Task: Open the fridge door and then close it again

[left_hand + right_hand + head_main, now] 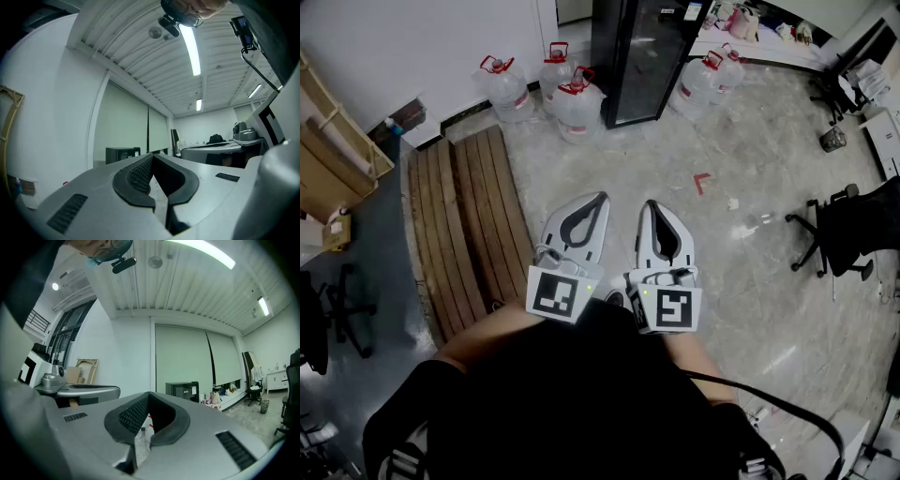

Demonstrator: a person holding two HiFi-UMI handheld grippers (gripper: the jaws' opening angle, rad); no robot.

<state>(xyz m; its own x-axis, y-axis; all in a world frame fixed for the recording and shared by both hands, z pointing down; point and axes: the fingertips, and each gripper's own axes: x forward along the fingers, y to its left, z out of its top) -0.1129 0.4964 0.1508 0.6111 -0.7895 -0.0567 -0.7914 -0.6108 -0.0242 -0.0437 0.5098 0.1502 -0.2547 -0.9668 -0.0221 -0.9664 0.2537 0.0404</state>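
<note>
The fridge (639, 56) is a tall black cabinet with a glass door, standing shut at the far side of the room. It shows small and distant as a dark box, the fridge (122, 153) in the left gripper view and the fridge (182, 390) in the right gripper view. My left gripper (600, 199) and right gripper (652, 205) are held side by side close to my body, pointing level toward the fridge and well short of it. Both have their jaw tips together with nothing between them.
Several large water bottles (574, 101) with red caps stand on the floor around the fridge. A wooden slatted pallet (467, 225) lies to the left. A black office chair (844, 230) stands at the right. Cardboard and frames (333, 150) lean at the far left.
</note>
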